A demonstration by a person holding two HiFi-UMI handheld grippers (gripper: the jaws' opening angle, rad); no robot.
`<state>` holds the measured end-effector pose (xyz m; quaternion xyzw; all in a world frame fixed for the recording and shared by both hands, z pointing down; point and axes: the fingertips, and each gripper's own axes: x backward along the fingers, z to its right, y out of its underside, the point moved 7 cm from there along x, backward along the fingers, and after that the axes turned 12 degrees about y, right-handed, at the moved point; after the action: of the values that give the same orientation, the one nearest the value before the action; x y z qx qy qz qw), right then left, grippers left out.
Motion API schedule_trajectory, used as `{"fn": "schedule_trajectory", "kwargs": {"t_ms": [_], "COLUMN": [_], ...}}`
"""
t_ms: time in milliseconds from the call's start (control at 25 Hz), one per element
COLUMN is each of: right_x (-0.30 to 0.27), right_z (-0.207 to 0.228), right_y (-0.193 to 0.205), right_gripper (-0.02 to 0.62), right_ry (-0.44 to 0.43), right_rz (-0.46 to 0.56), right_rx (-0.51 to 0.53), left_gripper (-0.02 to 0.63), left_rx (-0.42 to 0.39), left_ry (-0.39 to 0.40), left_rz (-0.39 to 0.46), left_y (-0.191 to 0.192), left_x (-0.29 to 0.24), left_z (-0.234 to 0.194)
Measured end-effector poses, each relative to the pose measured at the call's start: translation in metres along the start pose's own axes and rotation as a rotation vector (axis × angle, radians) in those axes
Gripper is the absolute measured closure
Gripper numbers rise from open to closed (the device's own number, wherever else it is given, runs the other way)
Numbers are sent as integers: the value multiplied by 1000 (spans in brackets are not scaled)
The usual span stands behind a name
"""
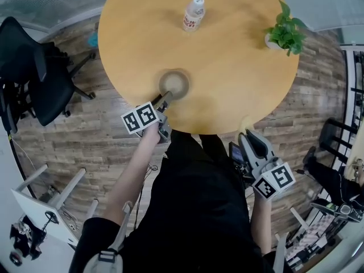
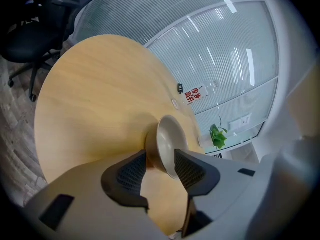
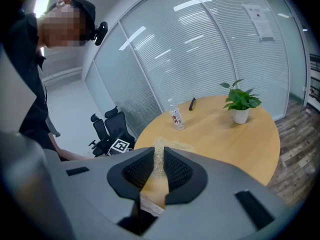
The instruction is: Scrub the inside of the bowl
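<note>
Bowl point(image 1: 174, 84) upright on round desk point(image 1: 227, 78), near front edge. Left tool point(image 1: 164, 100) at bowl's near side, jaws wide, bowl's near rim between them; pad contact unclear. Right tool point(image 1: 245, 132) off desk edge, close to person's body, jaws narrow, clamped on straw-coloured scrub pad point(image 3: 160, 146), which pokes out past tips. Bottle point(image 1: 194, 13) upright further back on desk, potted plant point(image 1: 284, 32) near right rim, both well apart from bowl. Office chair point(image 1: 34, 73) on floor at left.
</note>
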<state>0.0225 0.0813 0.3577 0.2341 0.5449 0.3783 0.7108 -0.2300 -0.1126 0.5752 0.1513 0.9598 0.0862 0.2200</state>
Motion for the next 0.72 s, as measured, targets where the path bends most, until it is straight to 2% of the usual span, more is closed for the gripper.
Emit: {"fn": "schedule_trajectory", "kwargs": {"t_ms": [440,720], "right_x": [-1,6], "right_z": [8,28], "right_y": [0,-1], "right_gripper": [540,540], "right_ry": [-36,-89], "right_rz": [22,45], "right_rx": [12,32], "left_gripper": [539,583], "left_rx": [107,126], "left_ry": [-41,-64], "left_rz": [79,63], "left_y": [11,23], "left_x": [-1,-2], "left_z": [-2,4]}}
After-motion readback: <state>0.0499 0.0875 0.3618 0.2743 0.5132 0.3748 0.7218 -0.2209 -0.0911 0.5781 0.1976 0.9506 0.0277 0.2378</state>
